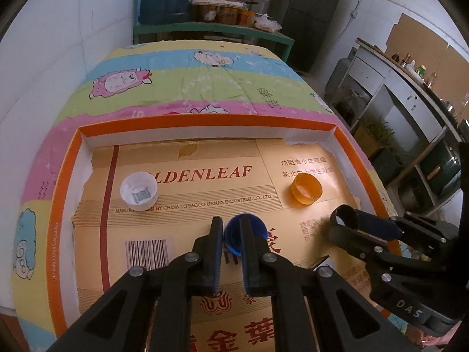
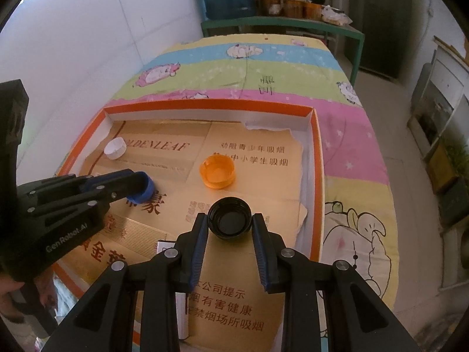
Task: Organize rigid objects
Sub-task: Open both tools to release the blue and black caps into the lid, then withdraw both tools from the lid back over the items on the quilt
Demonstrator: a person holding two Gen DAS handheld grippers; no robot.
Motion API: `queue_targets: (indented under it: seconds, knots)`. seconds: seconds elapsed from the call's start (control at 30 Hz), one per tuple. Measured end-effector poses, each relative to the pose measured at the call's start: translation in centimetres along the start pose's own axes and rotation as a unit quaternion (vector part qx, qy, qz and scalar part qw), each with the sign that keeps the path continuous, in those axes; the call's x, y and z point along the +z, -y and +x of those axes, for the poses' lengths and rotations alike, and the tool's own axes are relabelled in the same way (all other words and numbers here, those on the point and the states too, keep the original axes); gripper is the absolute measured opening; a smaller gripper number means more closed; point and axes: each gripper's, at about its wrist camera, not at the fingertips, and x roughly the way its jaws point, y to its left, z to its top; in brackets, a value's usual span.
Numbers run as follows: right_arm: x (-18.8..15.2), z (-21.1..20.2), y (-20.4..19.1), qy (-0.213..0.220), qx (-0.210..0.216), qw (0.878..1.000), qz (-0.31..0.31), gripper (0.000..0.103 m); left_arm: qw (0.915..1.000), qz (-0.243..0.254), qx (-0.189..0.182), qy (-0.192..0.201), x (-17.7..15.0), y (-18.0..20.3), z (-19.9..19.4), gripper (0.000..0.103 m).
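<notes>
Four bottle caps lie open side up on cardboard inside an orange-rimmed tray point(image 1: 205, 115). My left gripper point(image 1: 231, 223) has one finger inside the blue cap point(image 1: 258, 228) and one outside its left wall, shut on that wall; it also shows in the right wrist view point(image 2: 140, 189). My right gripper point(image 2: 230, 220) is shut on the black cap point(image 2: 230, 220), fingers on both sides; the cap also shows in the left wrist view point(image 1: 344, 218). The white cap point(image 1: 138, 187) lies at the far left. The orange cap point(image 1: 306, 189) lies at the far right.
The tray point(image 2: 318, 152) sits on a table covered with a striped cartoon-sheep cloth point(image 1: 190, 88). A white wall stands to the left. A green bench with jars point(image 1: 217, 26) stands beyond the table, and shelving point(image 1: 410, 111) to the right.
</notes>
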Motion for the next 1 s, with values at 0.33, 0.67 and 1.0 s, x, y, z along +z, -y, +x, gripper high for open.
queue_targets:
  seconds: [0.33, 0.67, 1.0]
  knots:
    - [-0.1, 0.3, 0.2, -0.005, 0.008, 1.0, 0.007, 0.032, 0.9999, -0.006, -0.011, 0.011, 0.0, -0.3, -0.5, 0.056]
    - [-0.3, -0.6, -0.2, 0.007, 0.007, 1.0, 0.003, 0.041, 0.999, -0.004, -0.03, 0.034, -0.3, 0.1, -2.7, 0.056]
    - [-0.8, -4.0, -0.9, 0.043, 0.013, 0.999, 0.013, 0.042, 0.9977, -0.001, -0.041, 0.054, -1.6, 0.2, -6.3, 0.056]
